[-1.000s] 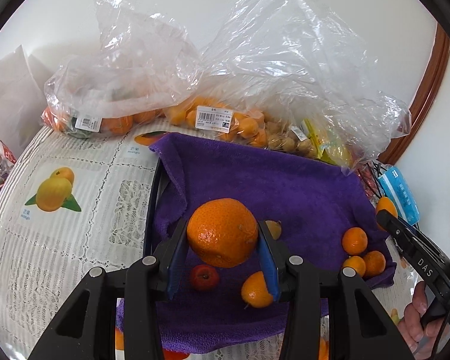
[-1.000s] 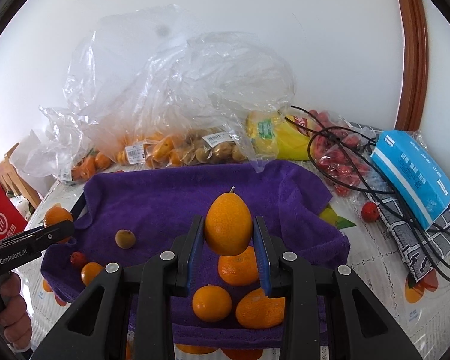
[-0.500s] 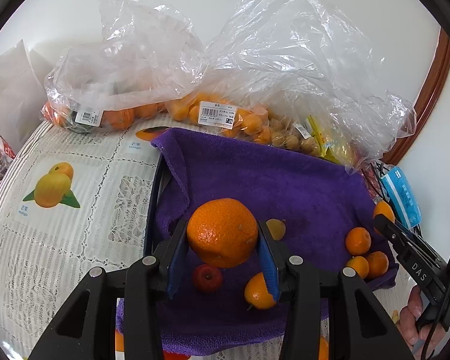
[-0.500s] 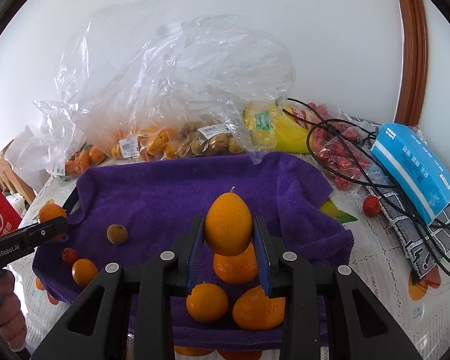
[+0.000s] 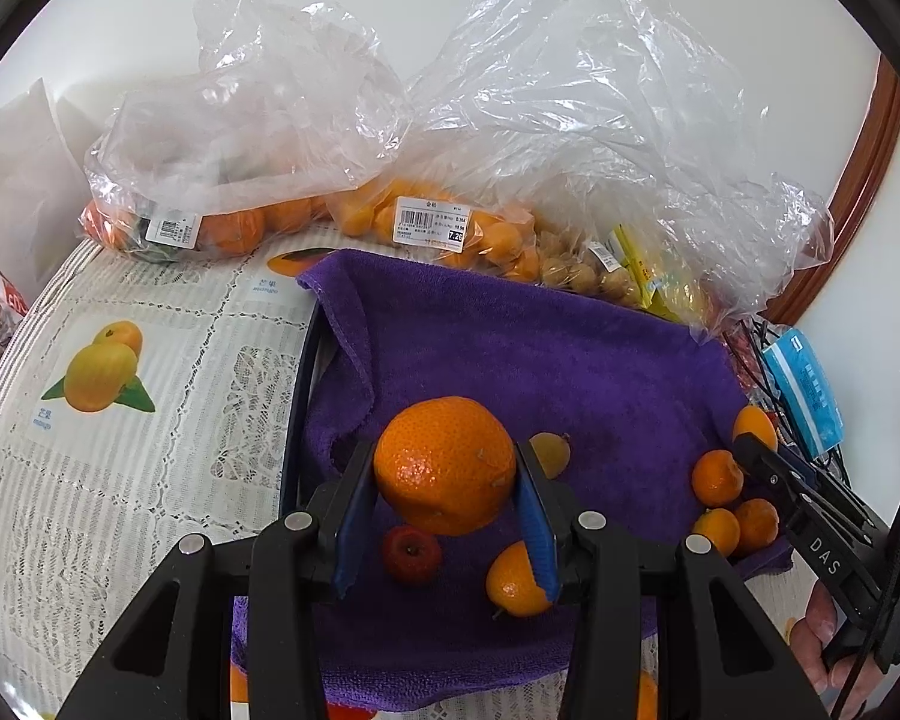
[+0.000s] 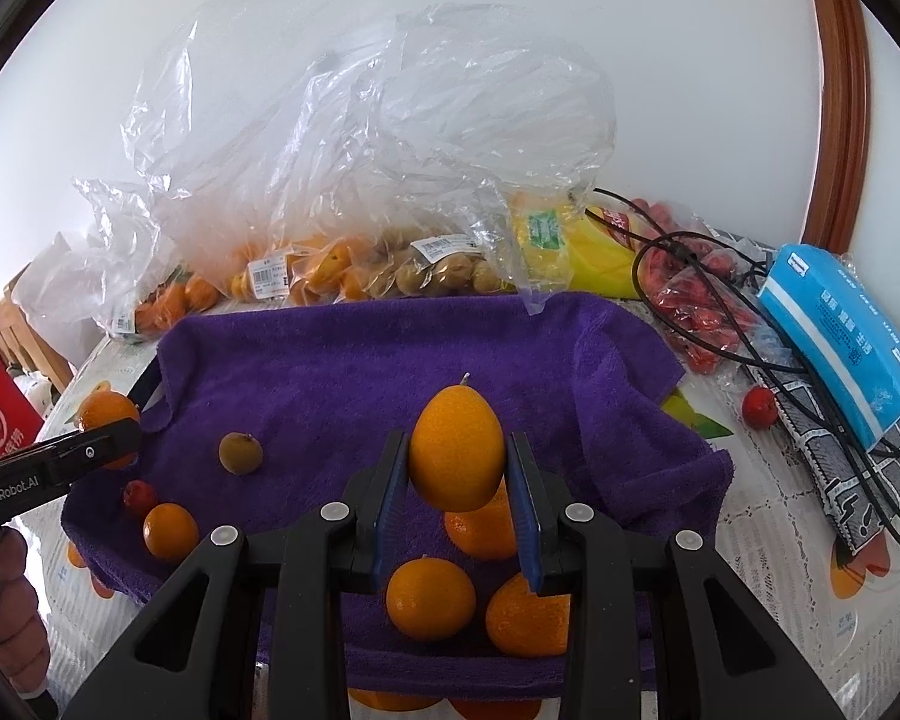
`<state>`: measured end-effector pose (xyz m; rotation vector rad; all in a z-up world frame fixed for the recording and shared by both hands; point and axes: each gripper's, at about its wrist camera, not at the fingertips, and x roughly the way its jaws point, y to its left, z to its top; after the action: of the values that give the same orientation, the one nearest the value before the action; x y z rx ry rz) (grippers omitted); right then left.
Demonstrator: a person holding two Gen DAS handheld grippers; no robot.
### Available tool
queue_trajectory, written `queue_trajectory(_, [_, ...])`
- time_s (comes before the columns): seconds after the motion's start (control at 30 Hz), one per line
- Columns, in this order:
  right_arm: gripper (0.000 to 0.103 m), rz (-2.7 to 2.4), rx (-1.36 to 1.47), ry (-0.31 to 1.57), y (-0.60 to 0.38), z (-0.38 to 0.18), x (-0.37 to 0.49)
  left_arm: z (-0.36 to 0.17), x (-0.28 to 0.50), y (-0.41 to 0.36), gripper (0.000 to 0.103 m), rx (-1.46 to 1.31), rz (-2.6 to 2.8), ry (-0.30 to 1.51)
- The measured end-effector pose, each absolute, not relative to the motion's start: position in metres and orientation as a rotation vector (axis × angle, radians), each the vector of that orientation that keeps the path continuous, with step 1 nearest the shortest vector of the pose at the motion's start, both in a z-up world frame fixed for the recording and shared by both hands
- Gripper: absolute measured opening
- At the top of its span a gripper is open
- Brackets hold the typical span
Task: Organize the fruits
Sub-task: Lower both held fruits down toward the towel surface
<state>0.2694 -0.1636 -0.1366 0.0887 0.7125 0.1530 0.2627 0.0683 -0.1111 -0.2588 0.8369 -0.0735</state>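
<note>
A large, dimpled mandarin (image 5: 444, 465) was held clamped between the blue pads of the left gripper (image 5: 445, 504), raised above the purple towel (image 5: 510, 354) that was spread over a tray on the fruit-printed tablecloth (image 5: 150, 360). Below that gripper, on the towel, a small red fruit (image 5: 411, 553) and a small orange fruit (image 5: 516, 581) were seen lying apart, with a brownish-yellow fruit (image 5: 551, 453) just behind the right-hand finger. In the right gripper (image 6: 457, 501) an egg-shaped orange fruit (image 6: 457, 459) was likewise gripped firmly, stalk end up, above the near right part of the towel. Beneath it three mandarins (image 6: 431, 599) were gathered close together near the towel's front edge; whether they touched could not be told. Along the wall behind the towel, clear plastic bags (image 5: 570, 120) of oranges, kumquats and small brown fruits were piled. To the right of the towel a blue packet (image 6: 840, 324), a bag of red fruits (image 6: 696, 306) under black cables, and one loose red fruit (image 6: 759, 408) on the cloth were seen. At the left edge of the right wrist view, the left gripper with its mandarin was seen over the towel's left corner.
</note>
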Motion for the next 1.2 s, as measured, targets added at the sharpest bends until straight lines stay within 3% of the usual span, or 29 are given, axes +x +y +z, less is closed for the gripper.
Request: queue_trajectory(1.2, [0.032,0.19,-0.033,0.761,-0.14,-0.149,0.268,-0.126,0.27,0.052,0.042,-0.235,-0.115,0.914])
